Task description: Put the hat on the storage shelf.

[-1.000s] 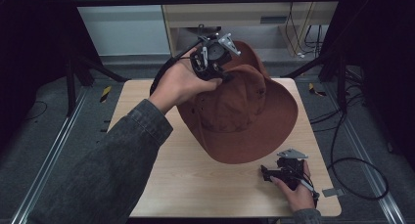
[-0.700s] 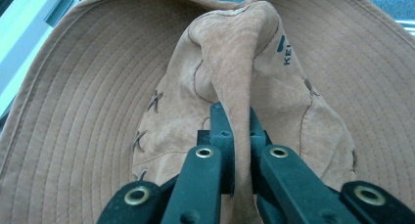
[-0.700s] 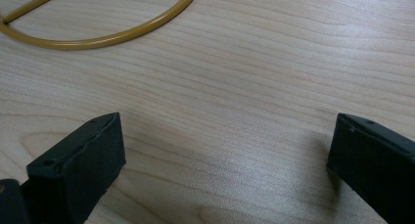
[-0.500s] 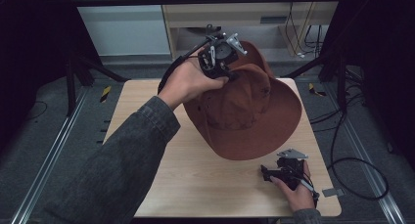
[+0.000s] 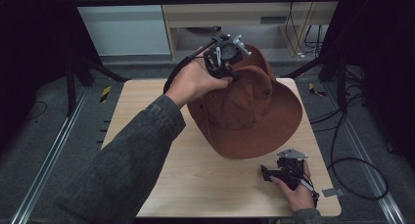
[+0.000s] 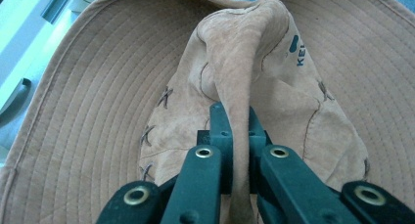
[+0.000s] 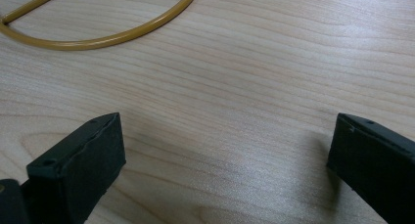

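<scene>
Jaws of the left gripper (image 6: pixel 234 136) pinch a fold of the brown hat's (image 5: pixel 247 111) crown, holding it tilted over the table (image 5: pixel 147 101). The right gripper (image 7: pixel 225 160) rests wide open, empty, near a yellow loop (image 7: pixel 112 35).

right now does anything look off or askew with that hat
The brown hat hangs tilted, far side raised, because the left gripper is shut on a pinched fold of its crown, creasing the suede. Nothing looks torn. The right gripper rests open near the table edge.
</scene>
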The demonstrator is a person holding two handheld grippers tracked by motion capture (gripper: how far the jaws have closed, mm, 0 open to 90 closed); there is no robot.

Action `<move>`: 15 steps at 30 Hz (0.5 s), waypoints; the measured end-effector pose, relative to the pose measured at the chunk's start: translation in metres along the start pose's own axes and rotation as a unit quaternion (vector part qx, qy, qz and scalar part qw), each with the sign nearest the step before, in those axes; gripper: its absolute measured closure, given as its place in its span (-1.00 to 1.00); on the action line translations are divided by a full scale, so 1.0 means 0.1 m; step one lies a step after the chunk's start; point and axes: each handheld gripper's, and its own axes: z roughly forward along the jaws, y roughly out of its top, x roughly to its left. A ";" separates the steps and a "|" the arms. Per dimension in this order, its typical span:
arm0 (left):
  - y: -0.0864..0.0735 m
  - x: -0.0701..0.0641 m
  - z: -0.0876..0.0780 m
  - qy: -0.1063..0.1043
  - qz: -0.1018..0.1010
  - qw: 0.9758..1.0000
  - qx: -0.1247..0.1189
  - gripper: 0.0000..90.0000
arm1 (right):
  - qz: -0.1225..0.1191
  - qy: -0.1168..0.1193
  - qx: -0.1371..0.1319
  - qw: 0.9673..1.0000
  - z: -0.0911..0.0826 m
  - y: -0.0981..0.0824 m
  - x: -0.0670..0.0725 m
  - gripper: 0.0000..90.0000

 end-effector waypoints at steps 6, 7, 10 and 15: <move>0.01 0.01 0.05 0.001 -0.005 1.000 -0.002 0.96 | 0.000 -0.009 0.001 1.000 0.00 0.00 0.00 -0.99; 0.01 0.01 0.06 0.001 -0.007 1.000 -0.001 0.96 | 0.000 -0.009 0.001 1.000 0.00 0.00 0.00 -0.99; 0.01 0.00 0.09 -0.001 -0.005 1.000 -0.002 0.96 | 0.000 -0.009 0.001 1.000 0.00 0.00 0.00 -0.99; 0.01 -0.03 0.17 -0.004 0.001 1.000 0.007 0.96 | 0.000 -0.009 0.001 1.000 0.00 0.00 0.00 -0.99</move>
